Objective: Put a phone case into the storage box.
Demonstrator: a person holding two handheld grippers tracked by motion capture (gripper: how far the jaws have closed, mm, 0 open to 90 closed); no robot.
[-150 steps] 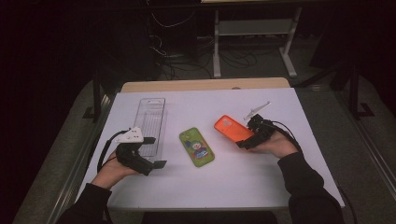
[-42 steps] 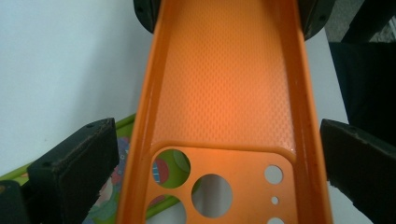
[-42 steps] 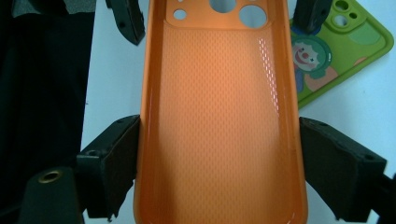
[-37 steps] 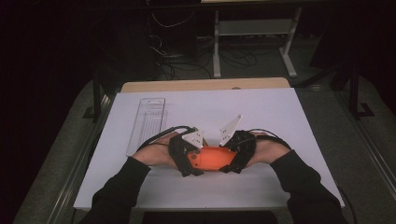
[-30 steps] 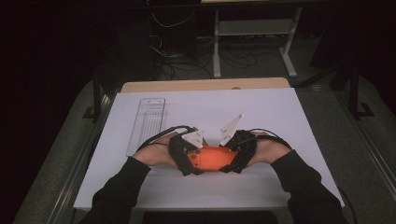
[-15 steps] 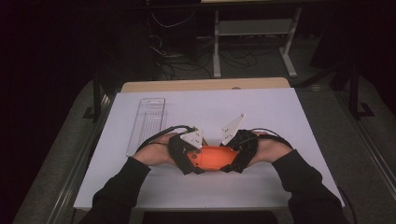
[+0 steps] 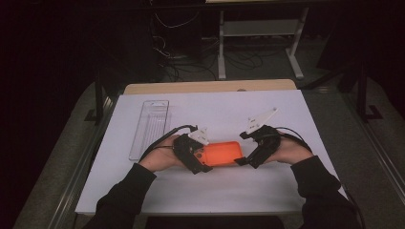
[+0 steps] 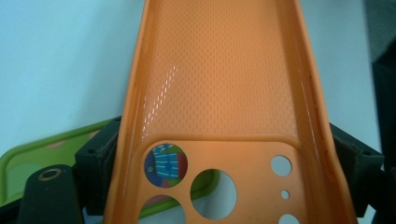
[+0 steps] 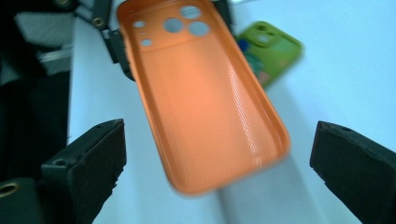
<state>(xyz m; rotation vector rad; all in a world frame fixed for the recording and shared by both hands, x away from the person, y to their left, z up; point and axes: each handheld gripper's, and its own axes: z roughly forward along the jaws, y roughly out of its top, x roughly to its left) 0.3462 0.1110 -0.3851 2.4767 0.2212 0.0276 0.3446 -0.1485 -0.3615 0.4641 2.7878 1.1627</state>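
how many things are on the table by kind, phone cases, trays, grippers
phone cases: 2, the orange case clamped at its camera end by the left gripper, and the green case lying under it
clear plastic tray: 1
grippers: 2, the left one and the right gripper, jaws just opened and off the orange case
total: 5

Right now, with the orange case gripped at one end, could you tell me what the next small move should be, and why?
Probably draw the right gripper further back: its jaws have just opened and stand clear of the orange case. The left gripper clamps the camera-hole end alone, above the green case, so it can carry on.
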